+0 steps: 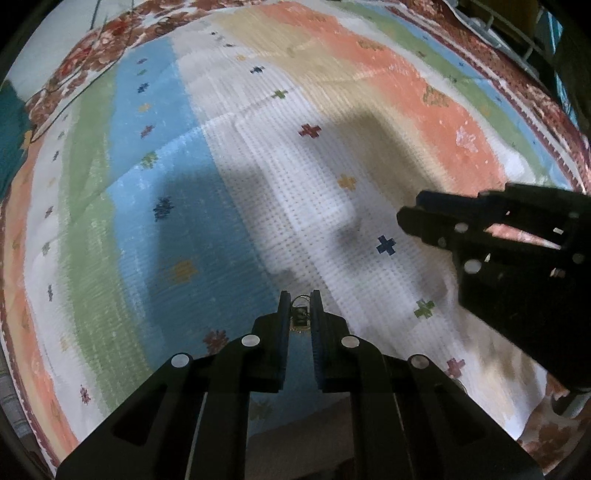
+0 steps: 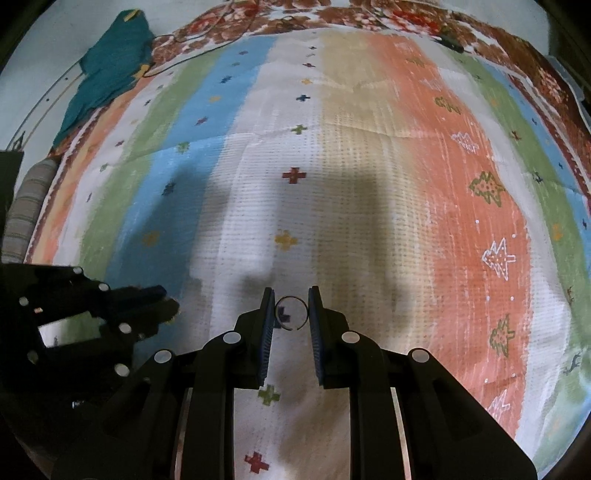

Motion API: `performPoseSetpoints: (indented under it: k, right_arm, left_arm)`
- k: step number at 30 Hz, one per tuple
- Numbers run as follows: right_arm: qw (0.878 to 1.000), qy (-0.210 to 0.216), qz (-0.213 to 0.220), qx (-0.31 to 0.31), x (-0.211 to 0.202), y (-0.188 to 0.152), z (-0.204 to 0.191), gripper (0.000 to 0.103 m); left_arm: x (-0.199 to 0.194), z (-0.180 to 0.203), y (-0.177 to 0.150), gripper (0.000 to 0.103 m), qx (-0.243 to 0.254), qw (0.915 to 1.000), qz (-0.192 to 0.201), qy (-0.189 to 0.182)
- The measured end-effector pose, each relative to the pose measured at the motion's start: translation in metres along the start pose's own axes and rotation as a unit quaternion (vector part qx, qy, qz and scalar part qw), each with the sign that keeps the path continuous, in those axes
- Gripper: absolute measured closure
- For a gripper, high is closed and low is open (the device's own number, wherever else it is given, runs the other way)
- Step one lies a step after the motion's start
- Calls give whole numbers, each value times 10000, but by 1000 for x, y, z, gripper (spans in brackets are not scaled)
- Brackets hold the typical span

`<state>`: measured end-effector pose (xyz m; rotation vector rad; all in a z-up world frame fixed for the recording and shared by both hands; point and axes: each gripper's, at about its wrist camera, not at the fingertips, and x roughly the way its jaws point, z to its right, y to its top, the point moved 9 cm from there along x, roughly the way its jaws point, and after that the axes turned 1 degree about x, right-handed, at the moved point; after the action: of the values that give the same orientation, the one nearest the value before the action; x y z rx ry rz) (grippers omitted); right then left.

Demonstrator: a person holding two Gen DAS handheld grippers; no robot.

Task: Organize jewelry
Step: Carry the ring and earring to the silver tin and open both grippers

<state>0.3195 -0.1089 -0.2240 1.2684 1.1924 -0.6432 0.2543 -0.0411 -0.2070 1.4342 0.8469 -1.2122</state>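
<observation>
My left gripper (image 1: 299, 301) is shut on a small dark and gold jewelry piece (image 1: 300, 315), held above the striped cloth (image 1: 258, 166). My right gripper (image 2: 291, 297) is shut on a thin metal ring (image 2: 291, 312), pinched upright between its blue pads (image 2: 266, 332). The right gripper also shows at the right of the left wrist view (image 1: 410, 218). The left gripper shows at the lower left of the right wrist view (image 2: 166, 299). Both hang above the cloth's white stripe.
The striped cloth (image 2: 369, 166) with small cross and tree patterns covers the surface, with a floral border (image 2: 295, 18) at the back. A teal cloth (image 2: 107, 62) and a thin cable (image 2: 192, 48) lie at the far left. A white wire rack (image 1: 517, 33) stands far right.
</observation>
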Motion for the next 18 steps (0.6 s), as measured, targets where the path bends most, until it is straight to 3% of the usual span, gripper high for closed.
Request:
performPoseSetpoints:
  k: [18]
  right_arm:
    - [9986, 170, 376, -332, -41, -9, -32, 84]
  left_arm:
    - [-72, -9, -19, 93, -401, 9962, 755, -182]
